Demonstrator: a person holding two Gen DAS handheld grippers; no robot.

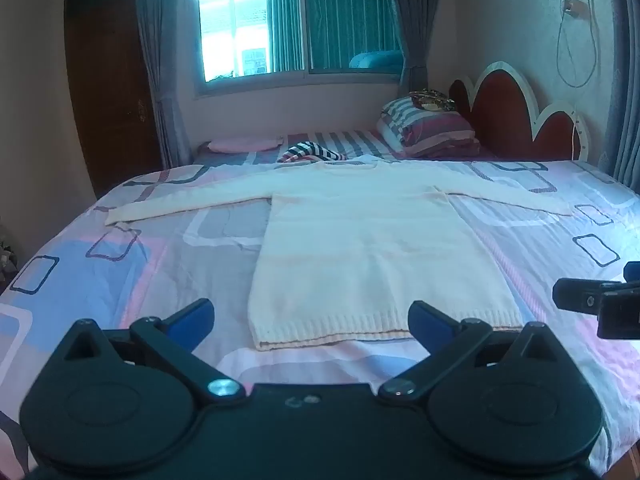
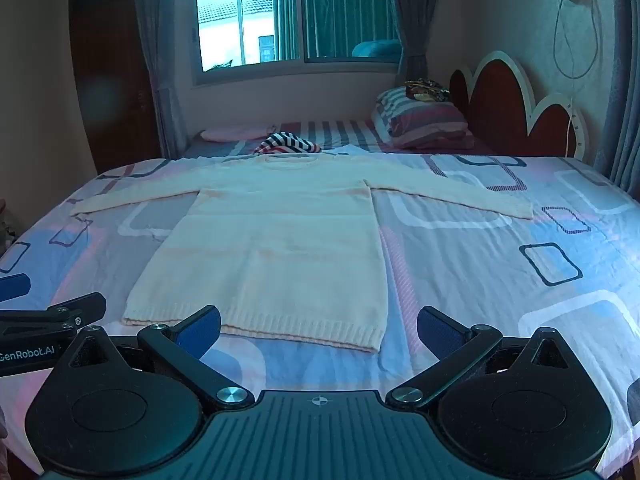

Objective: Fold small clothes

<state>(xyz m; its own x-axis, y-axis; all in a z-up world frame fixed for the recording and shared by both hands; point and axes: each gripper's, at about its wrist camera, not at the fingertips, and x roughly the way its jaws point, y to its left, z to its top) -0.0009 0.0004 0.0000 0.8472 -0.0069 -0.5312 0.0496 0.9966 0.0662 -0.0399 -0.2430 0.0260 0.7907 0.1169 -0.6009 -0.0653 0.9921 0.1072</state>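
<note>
One cream knit sweater (image 1: pixel 372 248) lies flat on the bedsheet (image 1: pixel 120 264), hem nearest, neckline farthest, sleeves spread sideways. Left gripper (image 1: pixel 310 320) and right gripper (image 2: pixel 318 326) both have fingers apart, holding nothing.

bed (image 1: pixel 120 264) with pastel square-print sheet | scalloped red-and-white headboard (image 1: pixel 520 116) far right | striped pillows (image 1: pixel 428 128) beside it | bright window (image 1: pixel 296 24), grey curtains (image 1: pixel 160 60) | dark wooden door (image 1: pixel 108 88) left | pale walls (image 1: pixel 32 120)

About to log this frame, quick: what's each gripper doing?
Left gripper: open, holding nothing.
Right gripper: open, holding nothing, just short of the sweater.
</note>
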